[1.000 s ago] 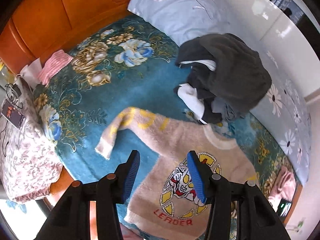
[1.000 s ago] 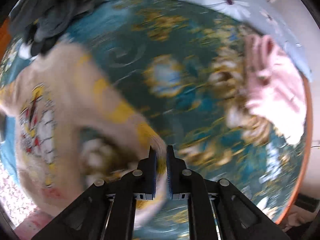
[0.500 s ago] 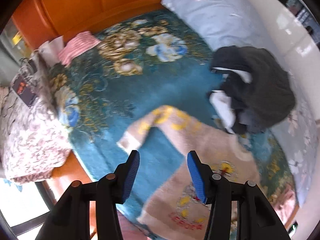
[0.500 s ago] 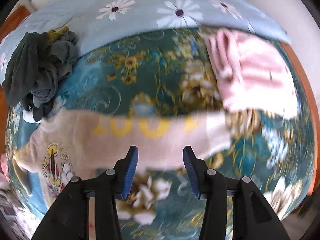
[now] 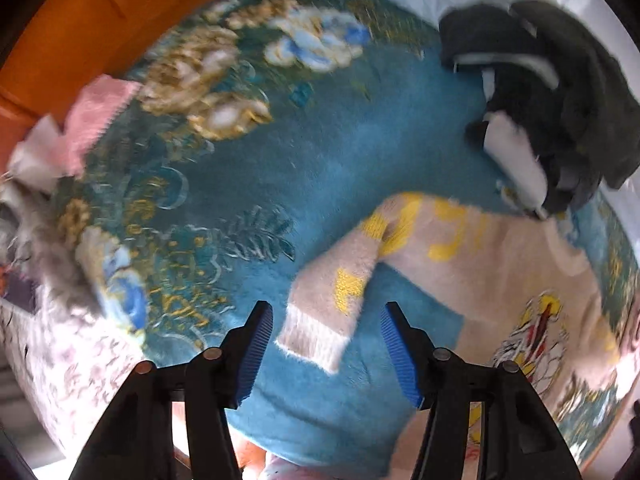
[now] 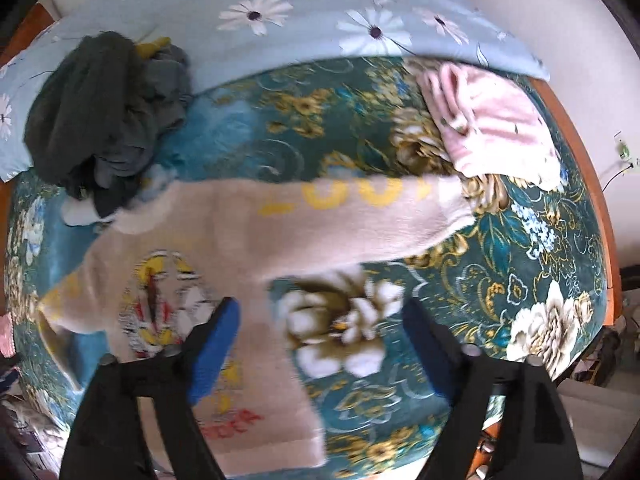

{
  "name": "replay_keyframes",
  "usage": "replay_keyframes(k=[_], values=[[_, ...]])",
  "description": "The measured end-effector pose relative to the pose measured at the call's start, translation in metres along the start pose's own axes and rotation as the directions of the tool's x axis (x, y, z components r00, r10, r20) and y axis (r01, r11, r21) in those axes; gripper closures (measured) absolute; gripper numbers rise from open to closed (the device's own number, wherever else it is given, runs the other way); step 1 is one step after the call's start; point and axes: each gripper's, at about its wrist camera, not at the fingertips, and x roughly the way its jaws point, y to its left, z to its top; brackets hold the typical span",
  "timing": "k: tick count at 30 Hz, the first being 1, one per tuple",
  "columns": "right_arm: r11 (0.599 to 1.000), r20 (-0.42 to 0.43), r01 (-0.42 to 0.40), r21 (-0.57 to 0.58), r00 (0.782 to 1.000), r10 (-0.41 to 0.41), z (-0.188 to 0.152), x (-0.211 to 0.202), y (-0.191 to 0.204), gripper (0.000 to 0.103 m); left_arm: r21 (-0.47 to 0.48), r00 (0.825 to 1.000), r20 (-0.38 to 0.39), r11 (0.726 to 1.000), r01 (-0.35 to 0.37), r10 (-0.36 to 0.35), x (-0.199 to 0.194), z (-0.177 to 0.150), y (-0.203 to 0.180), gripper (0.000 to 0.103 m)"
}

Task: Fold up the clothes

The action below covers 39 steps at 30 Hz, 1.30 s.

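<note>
A: Left claw first. We see both blue pads spread wide, nothing between them touching. The beige sweater lies flat on the bed, on the teal floral blanket. One sleeve bends down toward 6 o'clock, and its cuff sits in the gap between the pads, but the view does not show contact.

B: Agreed. Right claw: also wide, gripping nothing. In that view we have the sweater at 9 o'clock to centre, the cartoon print up, red lettering near 6 o'clock. The other sleeve stretches straight out toward 3 o'clock, yellow letters on it.

A: Other stuff?

B: Dark clothes pile at 10 o'clock in the right view, touching the sweater's collar area. In the left view we see the same pile at 2 o'clock. Pink garment at 2 o'clock in the right view, just beyond the sleeve's cuff; we can't tell if they touch.

A: Light blue daisy quilt along 12 o'clock. Orange wooden bed frame at 10 o'clock in the left view, with a pink striped cloth near it at 9 o'clock. Both views are blurred in spots.
</note>
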Motion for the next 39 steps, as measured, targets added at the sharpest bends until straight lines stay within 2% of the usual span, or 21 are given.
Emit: replay_keyframes(k=[4, 7, 11, 12, 13, 14, 15, 16, 18, 20, 24, 30, 31, 32, 34, 35, 37, 39], values=[[0.999, 0.003, 0.034, -0.020, 0.999, -0.034, -0.013, -0.021, 0.040, 0.015, 0.096, 0.997, -0.081, 0.995, -0.008, 0.016, 0.049, 0.004, -0.002, 0.043], [0.996, 0.006, 0.076, -0.055, 0.997, -0.076, -0.020, -0.035, 0.058, 0.015, 0.146, 0.996, -0.082, 0.989, -0.023, 0.035, 0.066, 0.007, -0.003, 0.043], [0.990, -0.001, 0.139, -0.025, 0.990, -0.139, -0.017, -0.050, 0.055, 0.015, 0.181, 0.997, -0.079, 0.983, -0.011, 0.026, 0.083, 0.010, -0.002, 0.043], [0.988, -0.002, 0.156, -0.020, 0.988, -0.156, -0.015, -0.053, 0.054, 0.015, 0.190, 0.997, -0.073, 0.982, -0.008, 0.022, 0.085, 0.011, -0.001, 0.046], [0.985, 0.001, 0.173, -0.026, 0.985, -0.173, -0.013, -0.056, 0.055, 0.015, 0.197, 0.998, -0.066, 0.980, 0.003, 0.010, 0.086, 0.012, 0.001, 0.064], [0.982, 0.005, 0.184, -0.036, 0.983, -0.184, -0.010, -0.059, 0.057, 0.015, 0.199, 0.998, -0.062, 0.980, 0.028, -0.016, 0.085, 0.014, 0.004, 0.075], [0.980, 0.013, 0.194, -0.048, 0.981, -0.194, -0.008, -0.062, 0.059, 0.015, 0.201, 0.998, -0.062, 0.979, 0.041, -0.029, 0.084, 0.017, 0.007, 0.091], [0.978, 0.021, 0.200, -0.058, 0.980, -0.199, -0.005, -0.065, 0.062, 0.015, 0.203, 0.997, -0.063, 0.978, 0.054, -0.043, 0.083, 0.019, 0.010, 0.101], [0.977, 0.031, 0.204, -0.069, 0.979, -0.202, 0.000, -0.069, 0.067, 0.015, 0.212, 0.992, -0.069, 0.970, 0.117, -0.105, 0.077, 0.027, 0.020, 0.103], [0.977, 0.031, 0.198, -0.074, 0.980, -0.196, 0.004, -0.070, 0.072, 0.015, 0.226, 0.976, -0.086, 0.950, 0.216, -0.201, 0.068, 0.039, 0.033, 0.103], [0.975, 0.017, 0.194, -0.109, 0.981, -0.193, 0.002, -0.065, 0.086, 0.015, 0.182, 0.980, -0.051, 0.963, 0.200, -0.194, 0.061, 0.065, 0.059, 0.103], [0.972, 0.004, 0.200, -0.126, 0.979, -0.201, -0.007, -0.063, 0.092, 0.015, 0.113, 0.984, 0.001, 0.978, 0.177, -0.179, 0.051, 0.103, 0.099, 0.101], [0.972, 0.004, 0.200, -0.119, 0.979, -0.201, -0.007, -0.064, 0.091, 0.015, 0.102, 0.984, 0.009, 0.979, 0.174, -0.176, 0.049, 0.110, 0.105, 0.097], [0.973, 0.006, 0.200, -0.113, 0.980, -0.200, -0.007, -0.065, 0.091, 0.015, 0.090, 0.985, 0.018, 0.981, 0.170, -0.173, 0.047, 0.116, 0.112, 0.092], [0.975, 0.012, 0.198, -0.099, 0.980, -0.198, -0.007, -0.068, 0.089, 0.015, 0.113, 0.978, 0.033, 0.973, 0.202, -0.206, 0.041, 0.108, 0.108, 0.050], [0.976, 0.010, 0.197, -0.093, 0.980, -0.197, -0.008, -0.069, 0.088, 0.015, 0.147, 0.969, 0.025, 0.960, 0.240, -0.246, 0.040, 0.098, 0.098, 0.044], [0.978, -0.006, 0.192, -0.079, 0.981, -0.193, -0.010, -0.066, 0.088, 0.015, 0.222, 0.950, -0.028, 0.924, 0.310, -0.311, 0.041, 0.074, 0.075, 0.043], [0.980, -0.024, 0.184, -0.075, 0.982, -0.186, -0.013, -0.062, 0.091, 0.015, 0.272, 0.941, -0.072, 0.901, 0.338, -0.332, 0.046, 0.053, 0.056, 0.040]])
